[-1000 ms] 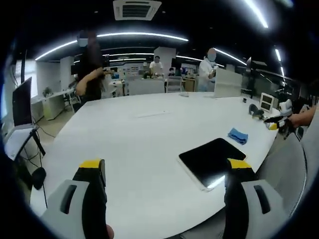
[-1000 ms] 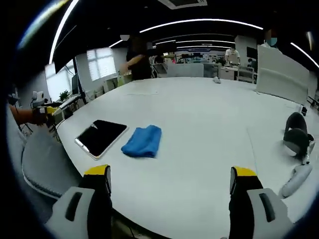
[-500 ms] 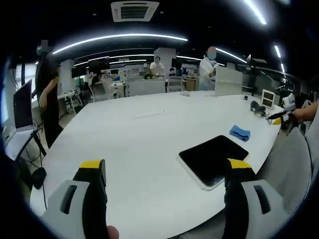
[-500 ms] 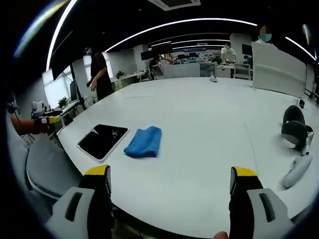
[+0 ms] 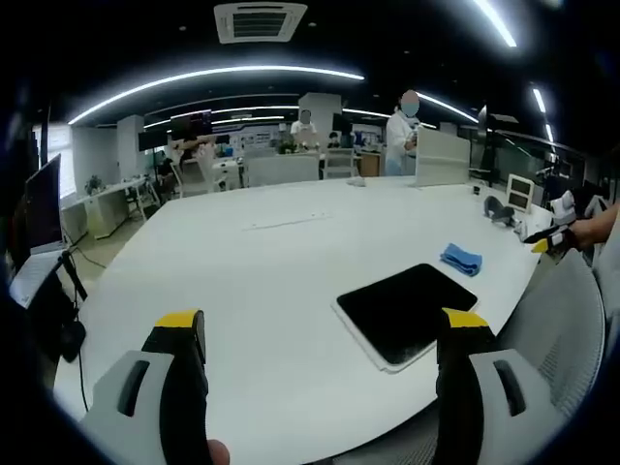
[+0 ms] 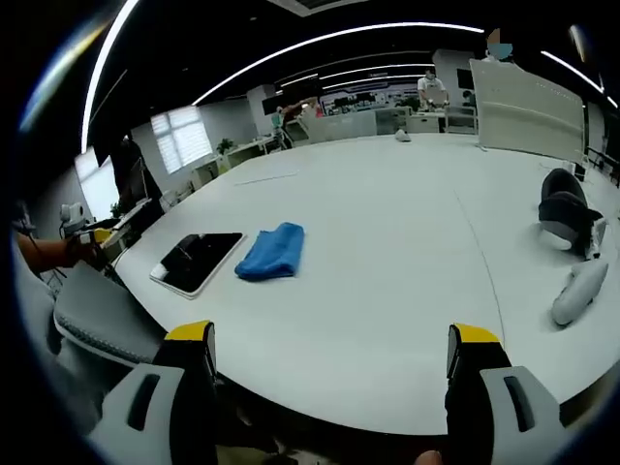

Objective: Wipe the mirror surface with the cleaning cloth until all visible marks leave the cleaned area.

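A dark rectangular mirror (image 5: 404,310) with a pale frame lies flat near the white table's edge; in the right gripper view the mirror (image 6: 197,262) is at the left. Beside it lies a folded blue cloth (image 6: 271,253), small and far in the left gripper view (image 5: 461,259). My left gripper (image 5: 320,363) stands open over the table, its right jaw just in front of the mirror, nothing between the jaws. My right gripper (image 6: 329,373) is open too, well short of the cloth. The other gripper (image 5: 547,237) shows at the far right, held by a hand.
The big white table (image 5: 262,271) stretches far ahead. A dark headset (image 6: 565,215) and a white controller (image 6: 577,291) lie at the right. A grey chair back (image 6: 102,315) stands by the mirror. Several people (image 5: 405,131) stand at distant desks. A monitor (image 5: 44,199) sits at the left.
Both views have shifted a little with my hands; the mirror and cloth lie as before. A person in dark clothes who stood at the table's far left has walked away.
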The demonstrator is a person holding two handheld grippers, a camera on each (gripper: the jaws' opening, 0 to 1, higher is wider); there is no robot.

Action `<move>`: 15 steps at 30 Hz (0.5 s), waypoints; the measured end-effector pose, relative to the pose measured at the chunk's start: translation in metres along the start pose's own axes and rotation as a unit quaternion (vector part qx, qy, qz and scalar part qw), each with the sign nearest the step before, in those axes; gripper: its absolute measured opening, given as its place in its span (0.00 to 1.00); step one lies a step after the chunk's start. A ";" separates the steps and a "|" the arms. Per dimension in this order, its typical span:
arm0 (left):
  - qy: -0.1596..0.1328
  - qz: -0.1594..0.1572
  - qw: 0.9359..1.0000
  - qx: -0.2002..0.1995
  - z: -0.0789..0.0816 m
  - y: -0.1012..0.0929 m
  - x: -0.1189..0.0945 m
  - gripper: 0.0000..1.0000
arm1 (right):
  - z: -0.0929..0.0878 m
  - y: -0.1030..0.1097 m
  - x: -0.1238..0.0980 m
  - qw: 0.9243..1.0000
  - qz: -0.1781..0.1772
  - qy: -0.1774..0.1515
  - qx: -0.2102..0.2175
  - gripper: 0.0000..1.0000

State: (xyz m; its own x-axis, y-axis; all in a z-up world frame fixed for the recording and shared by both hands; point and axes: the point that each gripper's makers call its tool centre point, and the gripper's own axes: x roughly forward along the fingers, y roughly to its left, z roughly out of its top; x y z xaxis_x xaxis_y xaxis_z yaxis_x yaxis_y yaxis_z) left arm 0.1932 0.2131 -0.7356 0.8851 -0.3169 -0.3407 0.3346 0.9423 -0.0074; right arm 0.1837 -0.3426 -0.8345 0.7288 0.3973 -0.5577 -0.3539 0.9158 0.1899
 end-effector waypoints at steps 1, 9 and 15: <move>0.000 0.000 1.000 -0.002 0.000 -0.001 -0.001 0.99 | 0.002 -0.002 -0.001 1.000 -0.001 -0.002 -0.001 0.98; 0.004 0.001 1.000 0.000 -0.003 -0.013 -0.001 0.99 | 0.007 -0.008 0.003 1.000 -0.001 -0.011 0.005 0.98; 0.006 0.005 1.000 -0.003 -0.006 -0.007 -0.003 0.99 | 0.011 0.000 0.009 1.000 0.006 -0.013 0.003 0.98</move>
State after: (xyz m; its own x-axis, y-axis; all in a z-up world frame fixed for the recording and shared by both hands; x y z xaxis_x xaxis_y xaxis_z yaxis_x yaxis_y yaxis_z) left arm 0.1866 0.2084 -0.7397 0.8842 -0.3066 -0.3523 0.3242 0.9460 -0.0096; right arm 0.1964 -0.3385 -0.8310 0.7390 0.4094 -0.5350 -0.3595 0.9113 0.2006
